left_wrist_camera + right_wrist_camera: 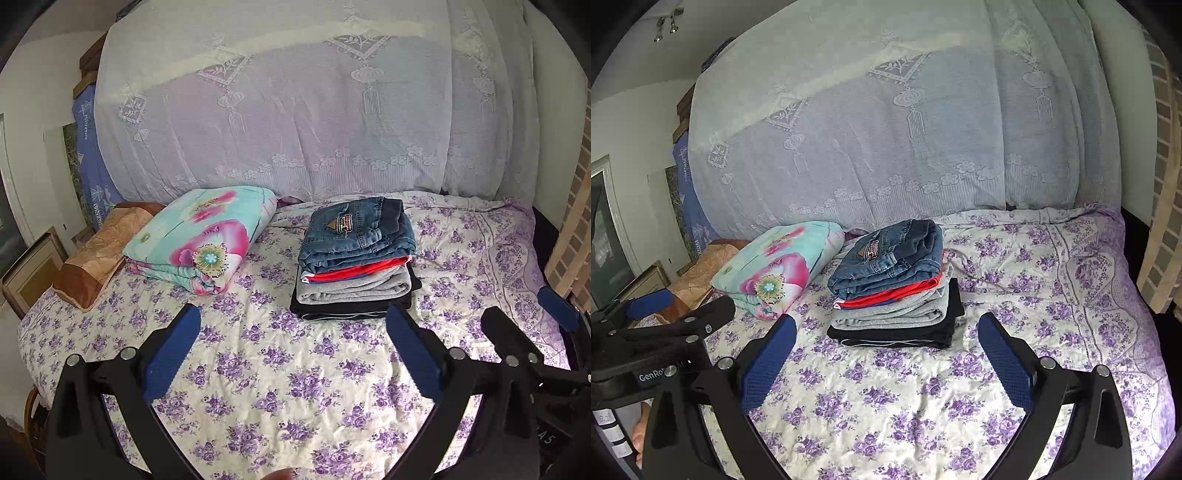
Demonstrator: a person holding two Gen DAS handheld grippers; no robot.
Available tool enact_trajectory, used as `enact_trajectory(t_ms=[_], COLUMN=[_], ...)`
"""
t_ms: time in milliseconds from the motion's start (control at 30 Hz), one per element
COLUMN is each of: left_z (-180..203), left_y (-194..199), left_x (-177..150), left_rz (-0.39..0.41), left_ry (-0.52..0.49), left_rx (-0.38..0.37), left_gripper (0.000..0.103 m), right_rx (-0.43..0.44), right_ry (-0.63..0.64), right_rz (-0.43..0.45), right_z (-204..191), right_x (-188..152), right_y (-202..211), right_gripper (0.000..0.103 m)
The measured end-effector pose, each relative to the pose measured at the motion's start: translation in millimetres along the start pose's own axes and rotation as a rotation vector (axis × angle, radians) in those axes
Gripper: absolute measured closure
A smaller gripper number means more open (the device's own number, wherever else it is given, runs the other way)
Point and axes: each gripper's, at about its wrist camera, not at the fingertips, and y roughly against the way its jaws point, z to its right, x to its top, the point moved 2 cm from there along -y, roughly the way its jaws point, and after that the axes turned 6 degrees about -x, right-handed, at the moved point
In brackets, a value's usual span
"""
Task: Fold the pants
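Left wrist view: bedsheet (pixel 280 369) with purple flowers filling the frame, lace curtain (pixel 280 110) at twelve o'clock. Folded pants stack (pixel 356 266), jeans on top, just right of centre; floral quilt (pixel 199 243) at ten o'clock, brown pillow (pixel 96 258) at nine. Left gripper (pixel 293 354) spread wide, holding nothing.

Right wrist view: same sheet (pixel 923 406), stack (pixel 897 288) dead centre, quilt (pixel 775 269) at nine, brick wall (pixel 1163 147) at three. Right gripper (pixel 886 358) gaping, empty.
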Motion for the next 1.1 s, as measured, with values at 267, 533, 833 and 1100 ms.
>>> enact_trajectory(t_ms=[267, 533, 833, 1100], left_z=[-8.6, -14.1, -48.8, -54.6], left_y=[19.7, 13.0, 15.4, 15.9], left_x=[-5.9, -3.1, 1.2, 12.1], left_rz=[0.008, -0.018, -0.029, -0.020], left_ry=[0.027, 0.005, -0.015, -0.029], left_rx=[0.030, 0.009, -0.053, -0.092], left_gripper=[0.005, 0.005, 0.005, 0.005], right_rx=[0.035, -0.013, -0.085, -0.146], right_ry=[0.026, -0.022, -0.038, -0.059], right_rz=[0.013, -0.027, -0.070, -0.070], right_z=[-8.6, -17.2, -50.6, -68.1], right_x=[-1.3, -1.7, -1.2, 4.2], right_y=[23.6, 36.2, 38.8, 51.3], right_gripper=[0.004, 0.004, 0.004, 0.004])
